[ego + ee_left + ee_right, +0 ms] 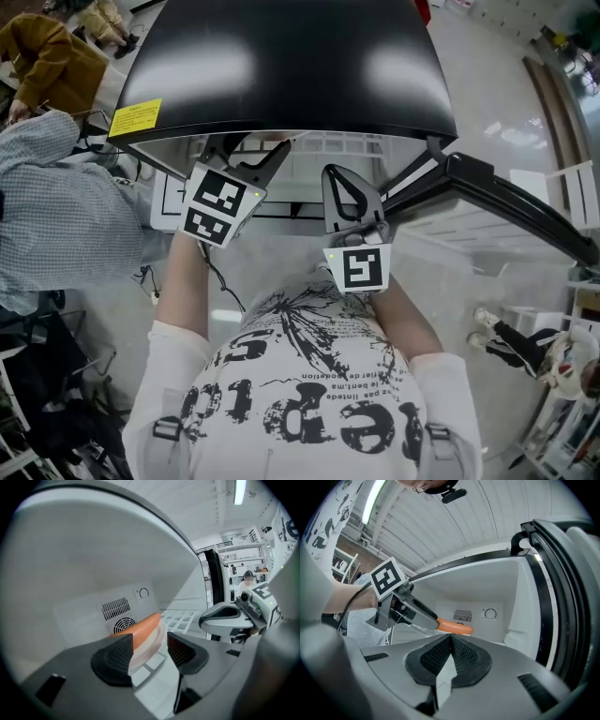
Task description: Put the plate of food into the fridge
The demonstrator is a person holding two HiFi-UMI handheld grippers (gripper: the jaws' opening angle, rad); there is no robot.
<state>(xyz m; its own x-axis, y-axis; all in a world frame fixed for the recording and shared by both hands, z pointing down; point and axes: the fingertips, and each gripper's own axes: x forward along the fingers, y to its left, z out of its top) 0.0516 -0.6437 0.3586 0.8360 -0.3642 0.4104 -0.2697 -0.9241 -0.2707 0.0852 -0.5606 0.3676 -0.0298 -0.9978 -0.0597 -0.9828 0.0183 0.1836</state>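
Observation:
A white plate (pixel 153 641) carrying an orange piece of food (pixel 143 624) sits inside the small fridge, in front of the back wall's vent (pixel 116 606). It seems to rest on the white grid shelf (pixel 180 618). My left gripper (pixel 150 651) reaches into the fridge and is open. The plate's rim lies between its pads with a gap on the right side. The right gripper view shows the left gripper (pixel 433 623) beside the food (pixel 457 628). My right gripper (pixel 450 651) hovers at the fridge opening, shut on nothing.
The fridge's black top (pixel 281 66) hides its inside from the head view. Its door (pixel 506 197) stands open to the right. A person in a checked shirt (pixel 47 206) stands close on the left. A small figure (pixel 525 342) lies on the floor at the right.

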